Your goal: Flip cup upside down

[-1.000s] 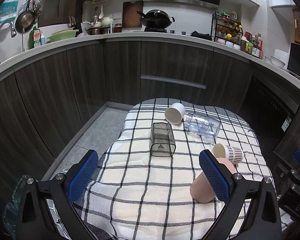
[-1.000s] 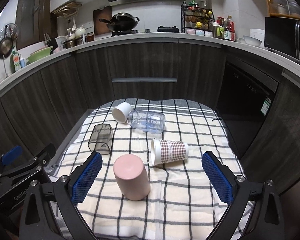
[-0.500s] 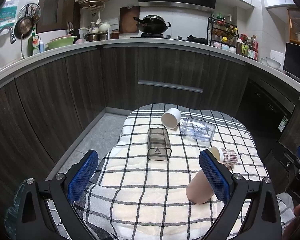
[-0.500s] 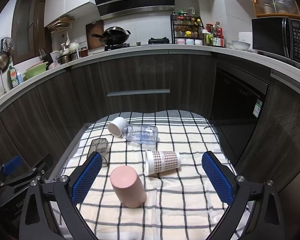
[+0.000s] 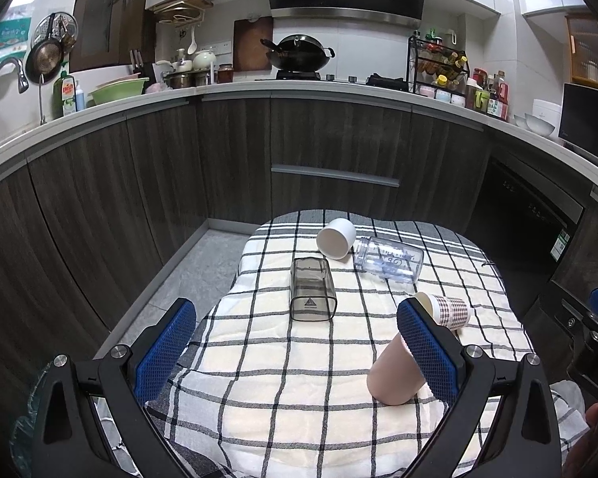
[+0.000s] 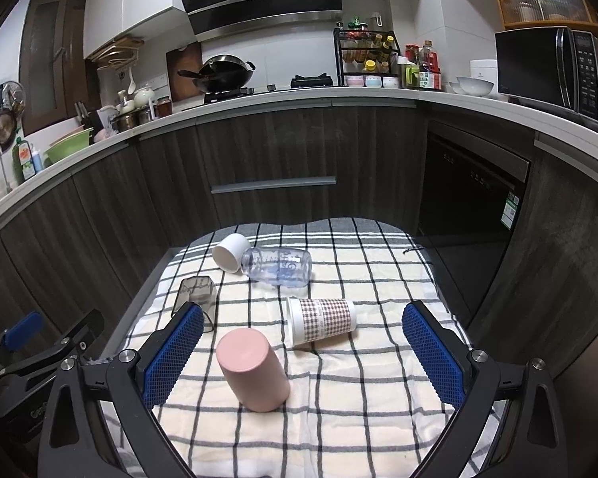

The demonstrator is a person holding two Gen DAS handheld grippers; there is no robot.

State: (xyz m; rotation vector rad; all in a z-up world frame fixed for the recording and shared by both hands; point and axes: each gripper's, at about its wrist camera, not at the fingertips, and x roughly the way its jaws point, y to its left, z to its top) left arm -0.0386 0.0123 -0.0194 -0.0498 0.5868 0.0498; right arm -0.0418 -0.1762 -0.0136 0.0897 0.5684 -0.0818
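Observation:
A pink cup (image 6: 253, 374) stands upside down on the checked cloth (image 6: 339, 418), closed base up; it also shows in the left wrist view (image 5: 392, 378), partly behind my left gripper's right finger. A checked paper cup (image 6: 323, 320) lies on its side beside it, also in the left wrist view (image 5: 448, 310). A white cup (image 6: 231, 253), a clear jar (image 6: 279, 267) and a smoky square cup (image 5: 311, 288) lie on their sides farther back. My left gripper (image 5: 295, 352) and right gripper (image 6: 301, 354) are both open, empty and held above the near part of the cloth.
The cloth covers a small table in front of dark kitchen cabinets (image 5: 331, 147). Grey floor (image 5: 187, 271) lies to the left. The other gripper shows at the left edge of the right wrist view (image 6: 28, 346). A dishwasher (image 6: 470, 187) stands on the right.
Both grippers have risen and drawn back from the table, so the cups look smaller and lower in view. The cups have not moved.

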